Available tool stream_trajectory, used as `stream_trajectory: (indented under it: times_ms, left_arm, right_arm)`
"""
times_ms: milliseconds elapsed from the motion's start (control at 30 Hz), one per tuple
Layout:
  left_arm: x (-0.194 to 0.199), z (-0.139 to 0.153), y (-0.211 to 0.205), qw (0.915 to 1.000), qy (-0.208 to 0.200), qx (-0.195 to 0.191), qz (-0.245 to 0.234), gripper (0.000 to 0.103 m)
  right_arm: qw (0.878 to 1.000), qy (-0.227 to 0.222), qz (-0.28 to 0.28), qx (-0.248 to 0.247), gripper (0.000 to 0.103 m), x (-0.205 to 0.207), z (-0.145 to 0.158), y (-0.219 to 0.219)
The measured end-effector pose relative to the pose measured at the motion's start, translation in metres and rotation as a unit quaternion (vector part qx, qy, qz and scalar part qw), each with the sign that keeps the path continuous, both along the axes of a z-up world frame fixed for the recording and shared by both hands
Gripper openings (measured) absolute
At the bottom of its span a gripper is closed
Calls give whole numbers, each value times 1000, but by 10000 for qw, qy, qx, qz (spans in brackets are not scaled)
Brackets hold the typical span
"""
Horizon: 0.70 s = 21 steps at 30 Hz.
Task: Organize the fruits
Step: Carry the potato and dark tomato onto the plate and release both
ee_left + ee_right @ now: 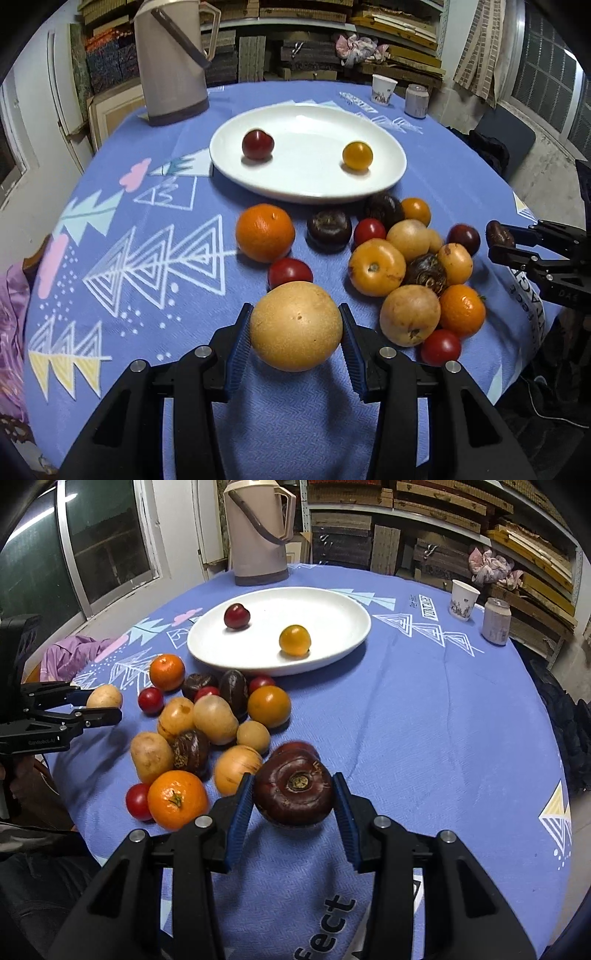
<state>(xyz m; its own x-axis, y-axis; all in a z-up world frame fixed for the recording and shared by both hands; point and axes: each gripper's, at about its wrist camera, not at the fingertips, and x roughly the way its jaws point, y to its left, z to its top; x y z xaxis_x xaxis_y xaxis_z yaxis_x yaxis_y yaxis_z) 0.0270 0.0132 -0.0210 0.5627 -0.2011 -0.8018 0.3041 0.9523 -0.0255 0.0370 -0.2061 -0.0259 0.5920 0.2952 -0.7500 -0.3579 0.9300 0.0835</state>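
Both tongs are loaded: your left gripper [295, 334] pinches a round tan fruit [295, 326] across its widest part, and your right gripper [293, 797] pinches a dark maroon fruit [293, 788] at its sides, dried stem scar facing the camera. Each blue pad [240, 341] sits flat against the skin, and both fruits appear clear of the blue tablecloth [147, 221].

You should treat the tan one as firm, smooth-skinned and probably the heavier; held at the equator it looks secure, but a round shape can roll out if you tilt sharply. Your maroon fruit looks glossy and flattened, so it may be slippery; the side grip below its shoulders seems the right one. Neither needs a harder squeeze, which could bruise.

Just beyond the tongs lies the loose pile [207, 723]: oranges, small red tomatoes, tan fruits and dark ones, several touching. You would do well to take those from above at the sides, outermost first, since a nudge could set neighbours rolling.

Farther back sits the white plate [384, 184] holding a dark red fruit [257, 144] and a yellow-orange one [357, 155], well apart, with room between.
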Motion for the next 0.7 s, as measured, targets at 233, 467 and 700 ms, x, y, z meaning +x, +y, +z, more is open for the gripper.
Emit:
stream_trajectory:
  times_ms: [233, 467, 700]
  left_arm:
    - [16, 28, -1, 9995, -292, 83, -1, 46]
    - [57, 47, -6, 9984, -548, 150, -25, 46]
    - [126, 36, -18, 9992, -363, 95, 102, 46]
  right_arm:
    - [9991, -396, 106, 63, 42, 11, 31, 3]
    - [9968, -754, 277, -50, 42, 55, 63, 18]
    - [9982, -496, 320, -65, 42, 133, 56, 37]
